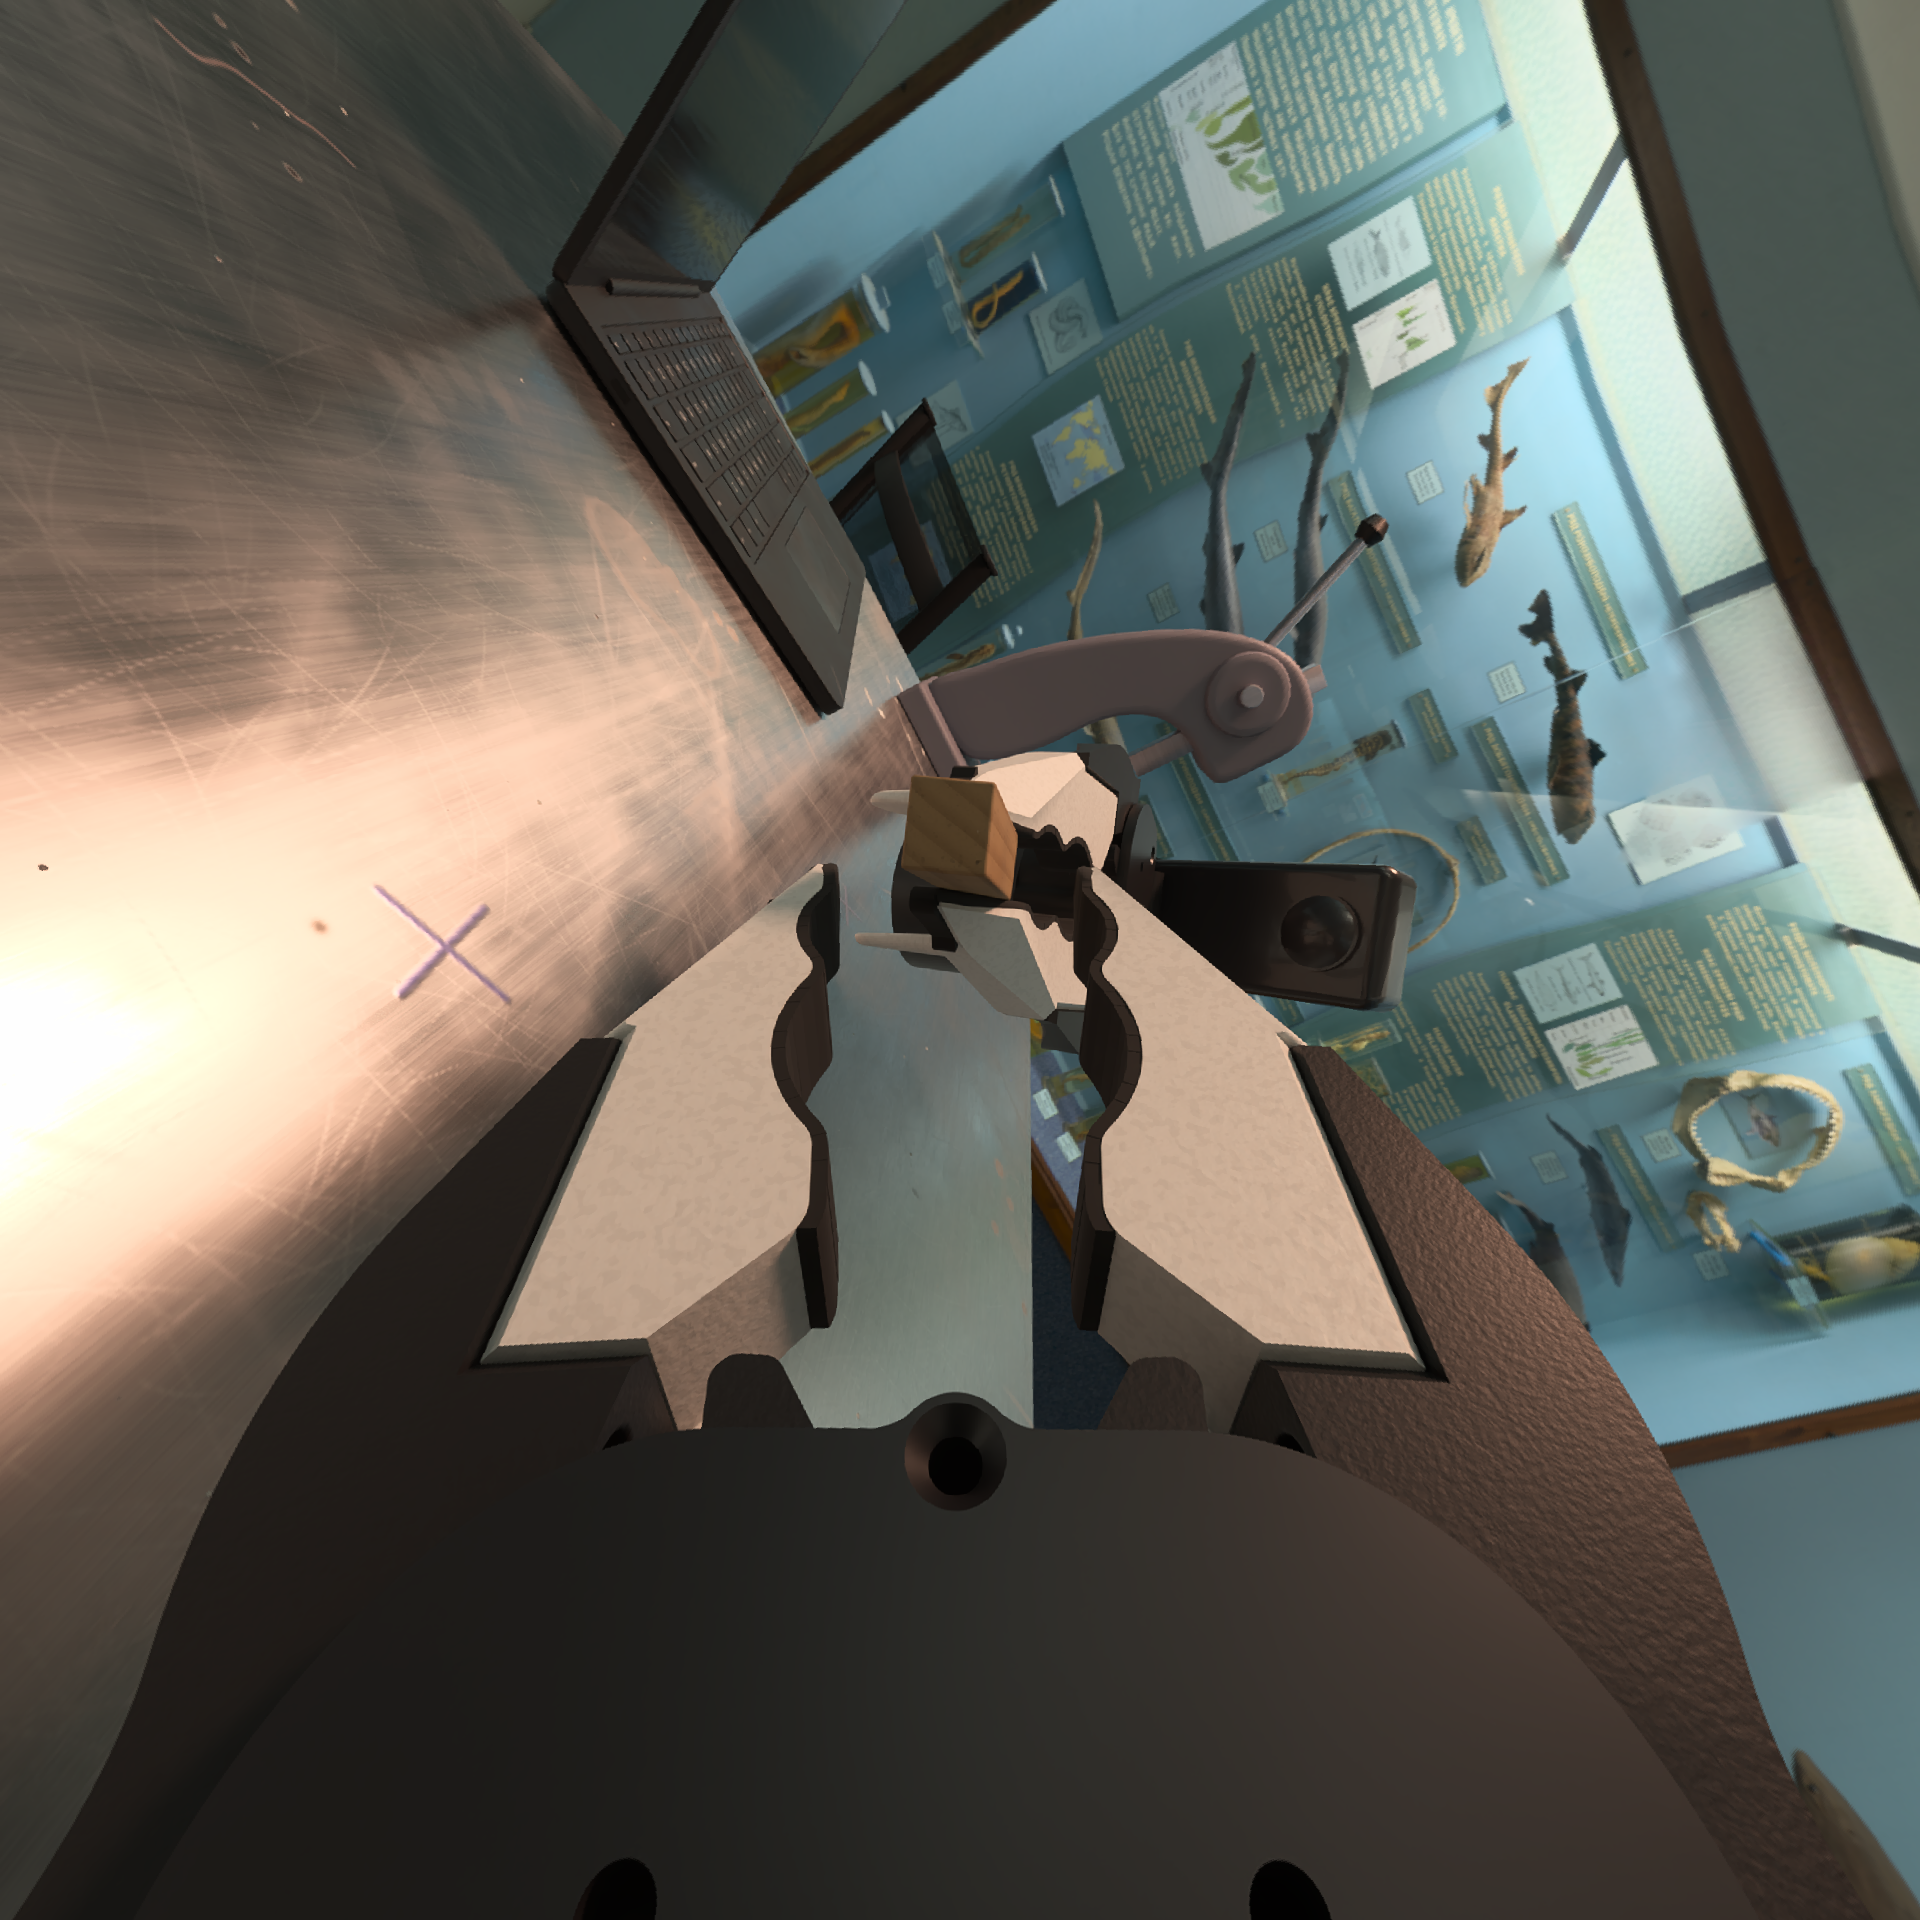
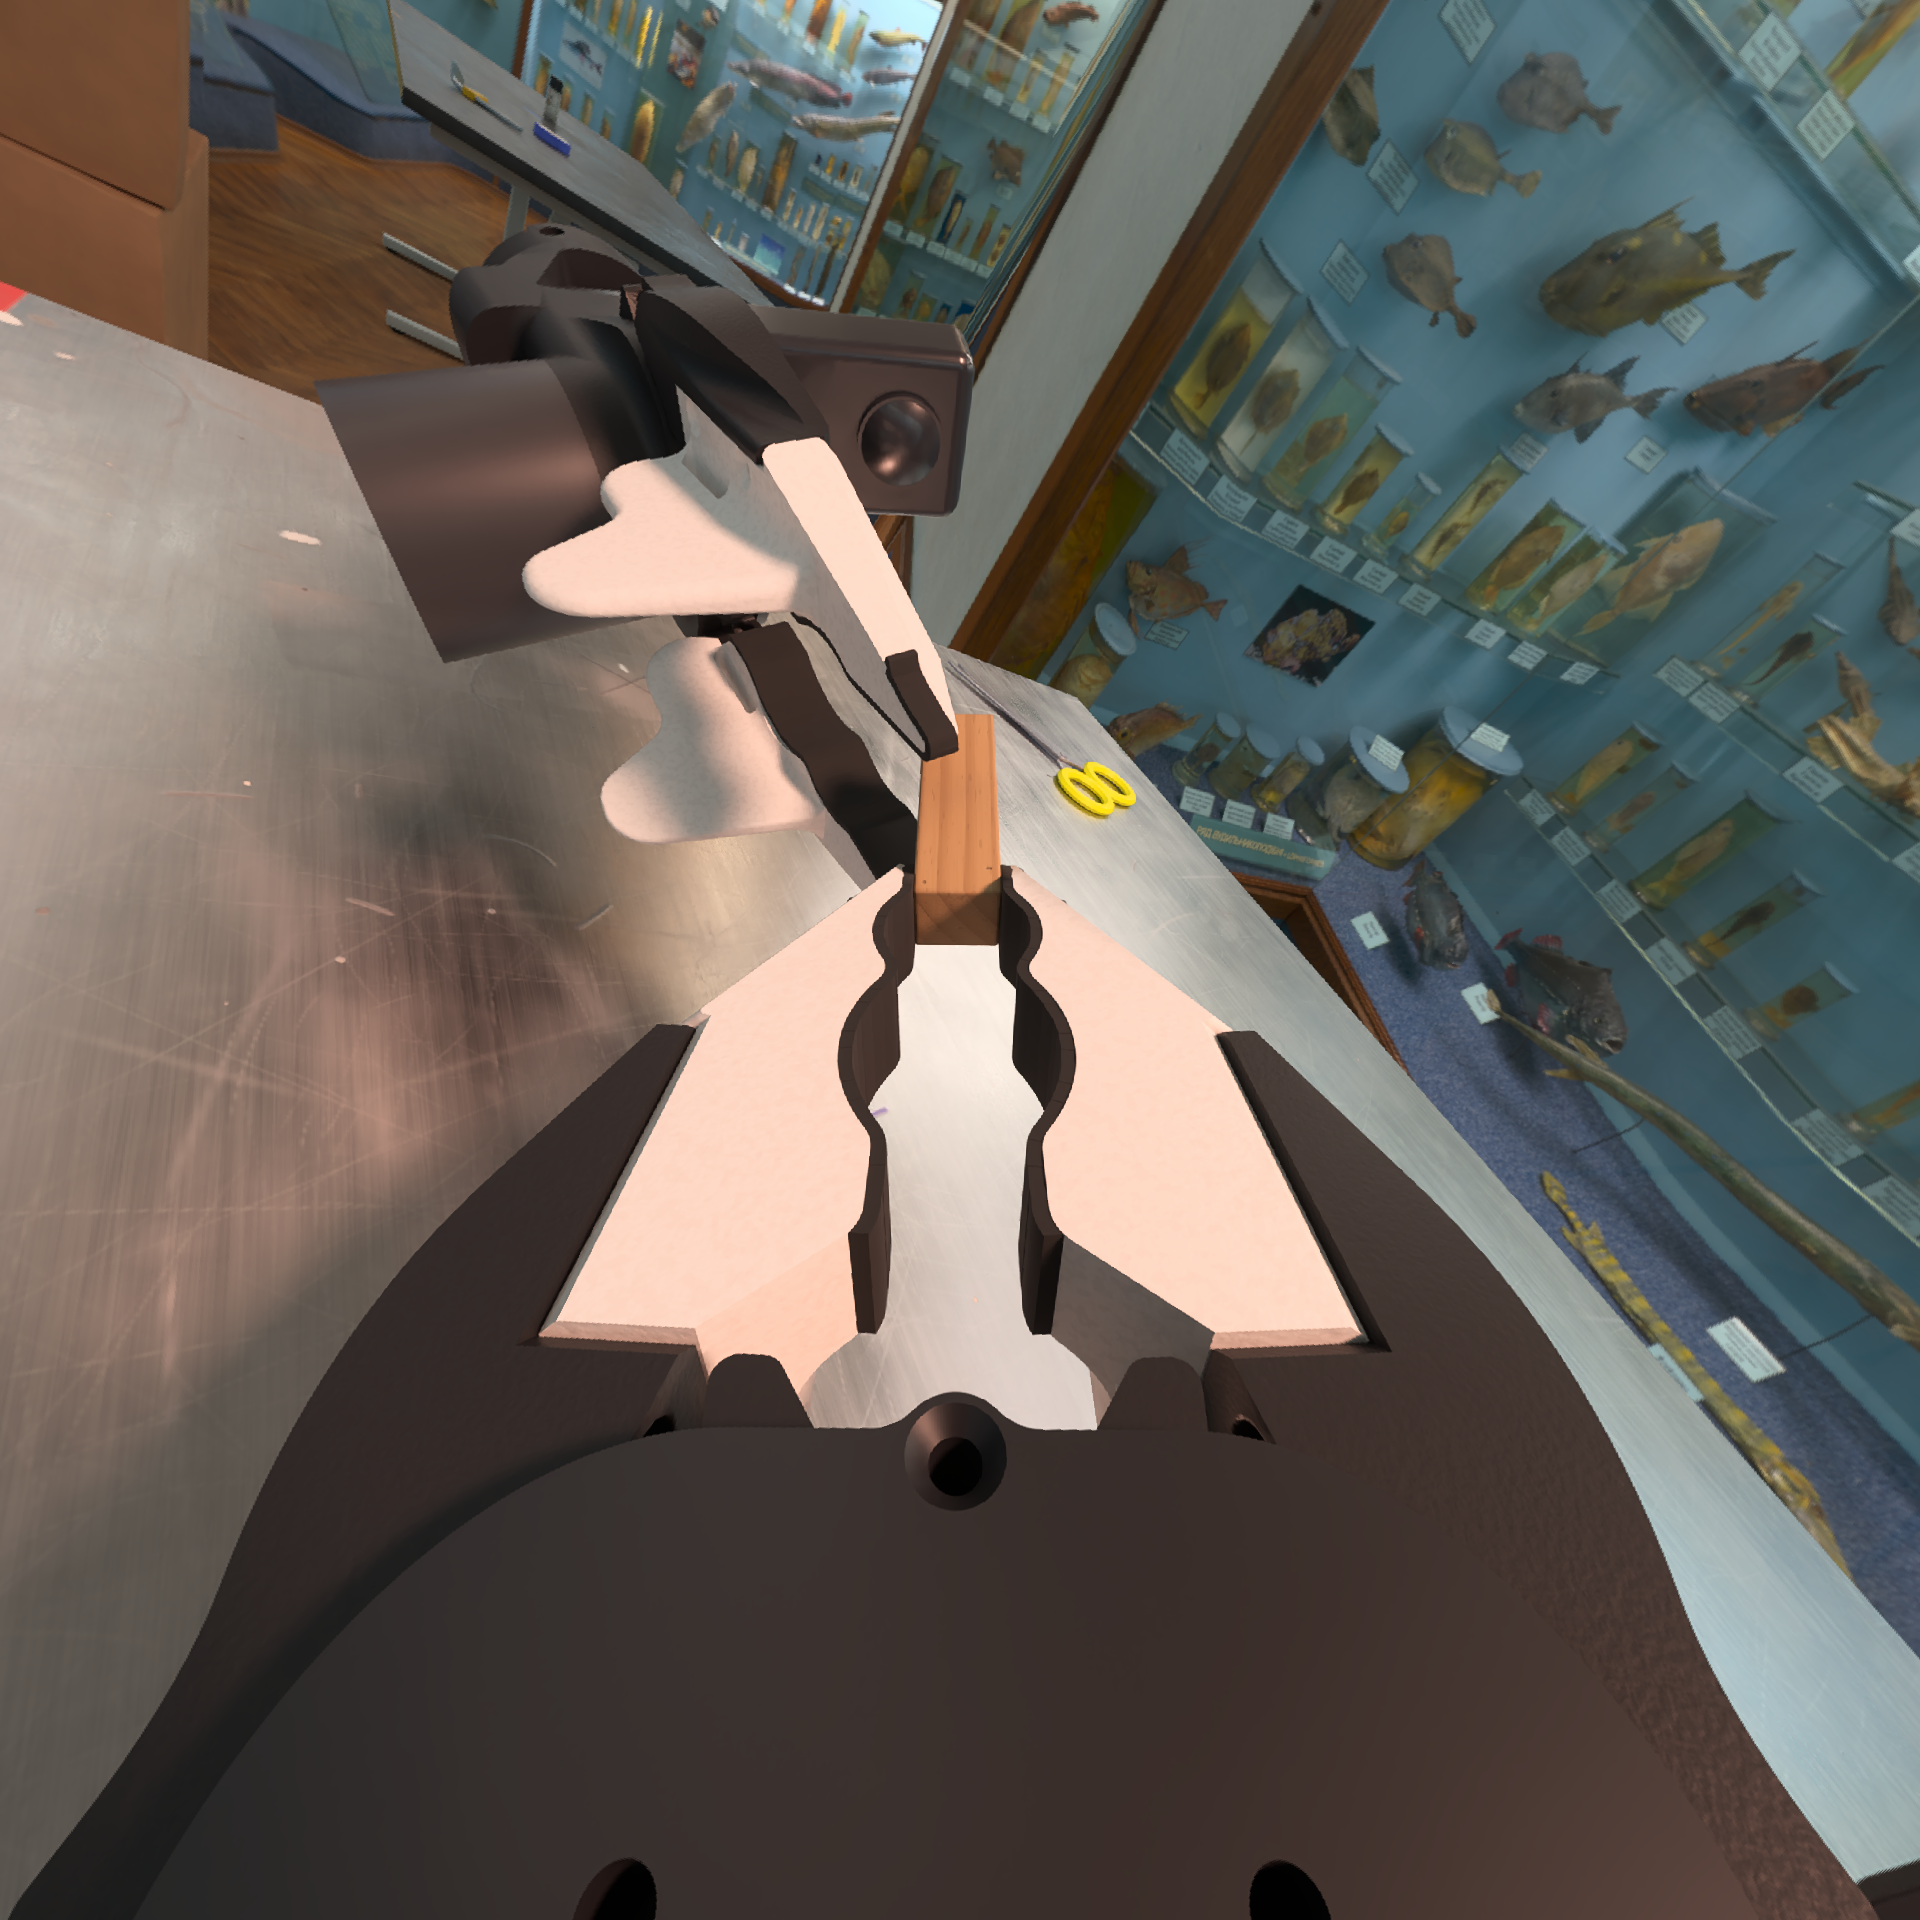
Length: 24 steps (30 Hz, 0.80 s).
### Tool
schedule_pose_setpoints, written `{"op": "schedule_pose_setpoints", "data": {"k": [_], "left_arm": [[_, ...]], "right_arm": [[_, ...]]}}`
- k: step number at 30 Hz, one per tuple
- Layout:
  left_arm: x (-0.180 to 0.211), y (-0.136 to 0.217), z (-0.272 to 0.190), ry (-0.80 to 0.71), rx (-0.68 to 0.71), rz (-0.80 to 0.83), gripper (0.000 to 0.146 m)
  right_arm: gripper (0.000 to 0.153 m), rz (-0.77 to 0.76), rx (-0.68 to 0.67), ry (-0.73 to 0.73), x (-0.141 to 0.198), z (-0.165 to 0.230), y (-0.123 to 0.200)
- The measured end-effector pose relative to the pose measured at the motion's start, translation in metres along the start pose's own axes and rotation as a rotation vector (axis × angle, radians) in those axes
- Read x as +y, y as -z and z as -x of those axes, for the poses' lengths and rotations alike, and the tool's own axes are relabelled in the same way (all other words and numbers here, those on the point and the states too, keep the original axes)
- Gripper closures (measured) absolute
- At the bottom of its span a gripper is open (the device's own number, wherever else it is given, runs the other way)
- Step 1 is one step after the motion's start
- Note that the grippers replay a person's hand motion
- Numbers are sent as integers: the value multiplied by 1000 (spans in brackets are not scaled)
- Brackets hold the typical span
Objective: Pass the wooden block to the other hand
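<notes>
Right tool (image 2: pixel 958 902), closest to the lens, is clenched on the near end of the wooden block (image 2: pixel 957 831), holding it up above the bench (image 2: pixel 260 831). Block's long axis runs straight out along its fingers toward the left tool (image 1: pixel 956 909), which sits released, its tips just beside the far end, not clearly around it yet. Looks like it needs to straddle that free end.
</notes>
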<state>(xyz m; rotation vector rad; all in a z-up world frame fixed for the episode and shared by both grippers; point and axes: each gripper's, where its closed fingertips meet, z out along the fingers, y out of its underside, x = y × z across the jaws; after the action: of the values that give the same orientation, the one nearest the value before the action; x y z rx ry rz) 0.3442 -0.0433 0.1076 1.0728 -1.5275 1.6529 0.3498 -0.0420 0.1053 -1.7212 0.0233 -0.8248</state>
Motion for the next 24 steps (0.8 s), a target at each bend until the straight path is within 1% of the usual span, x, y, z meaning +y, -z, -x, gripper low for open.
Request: {"op": "schedule_pose_setpoints", "data": {"k": [3, 11, 15, 19, 24], "left_arm": [[-1, 1, 0, 9, 17, -5, 102], [-5, 4, -3, -7, 39, -24, 113], [-2, 3, -2, 10, 33, -4, 112], [0, 4, 1, 33, 22, 6, 110], [2, 2, 1, 53, 23, 23, 104]], "right_arm": [[138, -1, -4, 5, 0, -1, 1], [138, -33, -34, -54, 0, -7, 6], [138, -34, -58, -45, 3, -5, 6], [138, -25, -55, 8, 4, -2, 6], [138, -31, -44, 86, 2, 1, 6]]}}
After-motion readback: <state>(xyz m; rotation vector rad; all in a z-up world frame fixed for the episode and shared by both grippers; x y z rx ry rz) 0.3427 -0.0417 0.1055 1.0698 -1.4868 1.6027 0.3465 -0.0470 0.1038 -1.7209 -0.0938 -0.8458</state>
